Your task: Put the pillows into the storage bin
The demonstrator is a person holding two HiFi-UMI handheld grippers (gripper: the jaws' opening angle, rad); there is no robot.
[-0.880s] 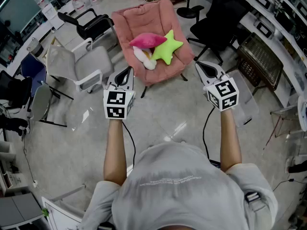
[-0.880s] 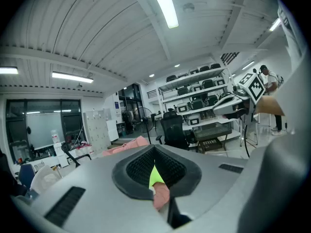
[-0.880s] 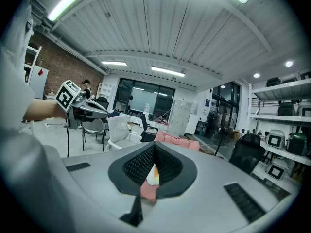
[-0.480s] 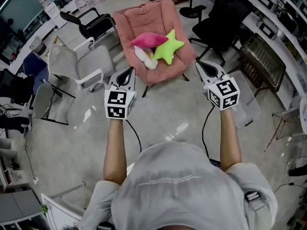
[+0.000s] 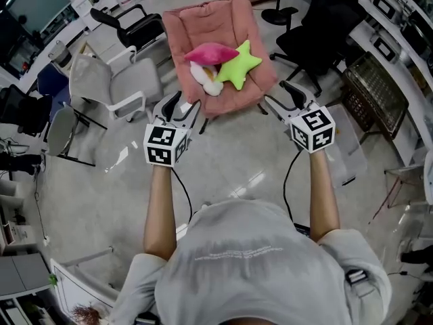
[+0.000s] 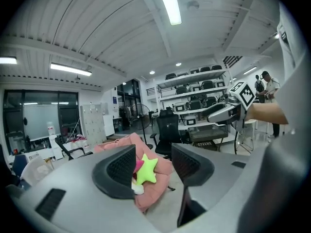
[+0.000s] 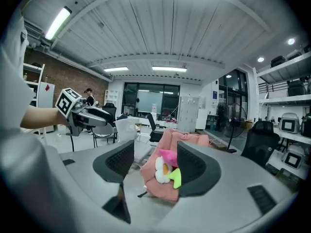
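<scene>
Three pillows lie on a pink folding chair [image 5: 223, 19] ahead of me: a pink pillow [image 5: 211, 53], a green star pillow [image 5: 238, 65] and a white flower pillow [image 5: 201, 78]. My left gripper [image 5: 180, 108] is held in the air short of the chair's front edge, open and empty. My right gripper [image 5: 283, 98] hovers to the chair's right, also open and empty. In the left gripper view the green star pillow [image 6: 147, 169] shows far off between the jaws of the left gripper [image 6: 153, 169]. The right gripper [image 7: 155, 165] frames the flower pillow [image 7: 160, 169] the same way. A clear plastic bin [image 5: 346, 151] stands on the floor at right.
A grey office chair [image 5: 115, 87] stands left of the pink chair, and black office chairs [image 5: 318, 26] stand to its right. A dark wire basket [image 5: 369, 87] and desks line the right side. Pale floor [image 5: 230, 161] lies between me and the pink chair.
Both grippers' jaws have spread apart since the earlier frames. The hands have edged slightly toward the pink chair. The pillows have not moved.
</scene>
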